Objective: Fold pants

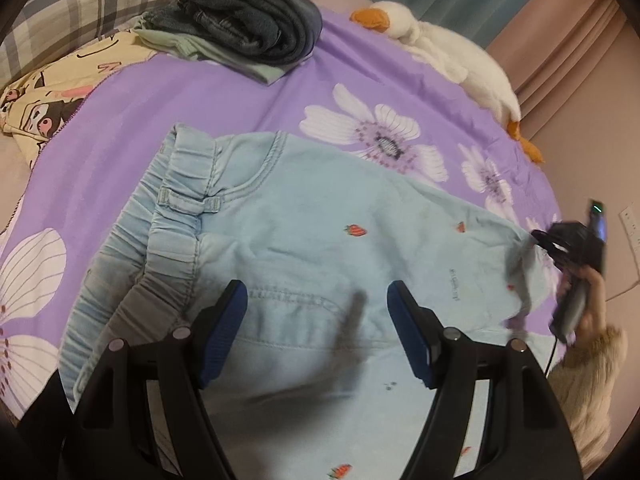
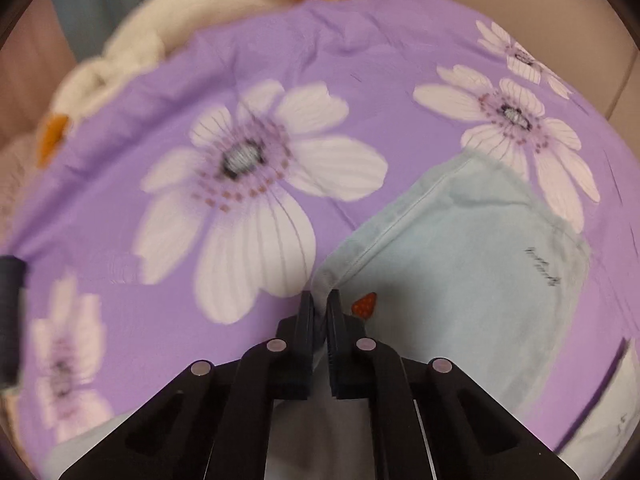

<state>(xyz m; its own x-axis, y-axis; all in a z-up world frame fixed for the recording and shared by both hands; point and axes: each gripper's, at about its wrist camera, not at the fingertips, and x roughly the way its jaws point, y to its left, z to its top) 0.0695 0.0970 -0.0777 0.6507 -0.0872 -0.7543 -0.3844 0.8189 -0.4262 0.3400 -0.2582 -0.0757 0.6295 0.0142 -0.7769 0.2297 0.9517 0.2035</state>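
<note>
Right fingers (image 2: 334, 308) pinching pants (image 2: 460, 264) edge, left fingers (image 1: 230, 300) spread above

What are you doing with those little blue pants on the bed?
A person is folding the light blue denim pants with strawberry prints, which lie spread on the purple flowered bedsheet. The right gripper is shut on an edge of the pants leg. The left gripper hovers open above the part near the elastic waistband. No fold shows yet. A stack of folded dark clothes and a white plush goose sit farther back on the bed.
</note>
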